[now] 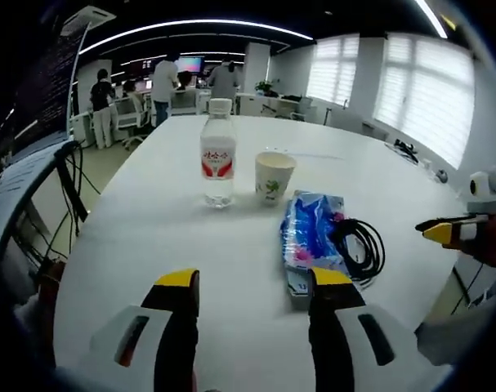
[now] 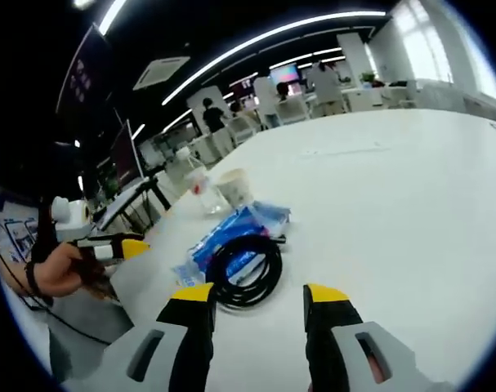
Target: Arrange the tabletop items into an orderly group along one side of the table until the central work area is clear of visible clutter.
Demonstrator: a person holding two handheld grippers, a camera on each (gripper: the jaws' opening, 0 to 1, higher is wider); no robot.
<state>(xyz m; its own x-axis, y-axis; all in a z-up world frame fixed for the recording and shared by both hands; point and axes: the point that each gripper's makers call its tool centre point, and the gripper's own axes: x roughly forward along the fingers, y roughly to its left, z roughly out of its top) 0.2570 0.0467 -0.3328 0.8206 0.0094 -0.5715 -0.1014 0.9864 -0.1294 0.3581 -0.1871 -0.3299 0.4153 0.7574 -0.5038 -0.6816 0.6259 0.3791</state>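
Table [image 1: 231, 245], white and long, carried 4 items grouped together on its surface; in the right gripper view the same table [image 2: 411, 188] ran off bare toward the windows.

Tissue pack [image 1: 311, 231], blue with pink print, lay flat nearest the left gripper [image 1: 252, 282], just beyond its right jaw tip. In the right gripper view the tissue pack [image 2: 231, 233] lay partly under the cable.

Cable [image 1: 360, 245], black and coiled, lay touching the pack's right edge in the left gripper view. In the right gripper view the cable [image 2: 246, 269] sat just ahead of the right gripper [image 2: 257, 296], between the lines of its 2 jaws but not held.

Water bottle [image 1: 218, 153], clear with a red-and-white label and white cap, stood upright beyond the pack. Paper cup [image 1: 274, 177] stood upright just beside it, to its right, apart from it. Both appeared small in the right gripper view: water bottle [image 2: 200, 186], paper cup [image 2: 235, 188].

Left gripper: 2 yellow-tipped jaws spread wide, nothing between them, hovering above the table. It also appeared at the left of the right gripper view, held by a hand [image 2: 55, 269].

Right gripper: jaws spread apart, empty. Its yellow tip entered the left gripper view at the right edge [image 1: 444, 232].
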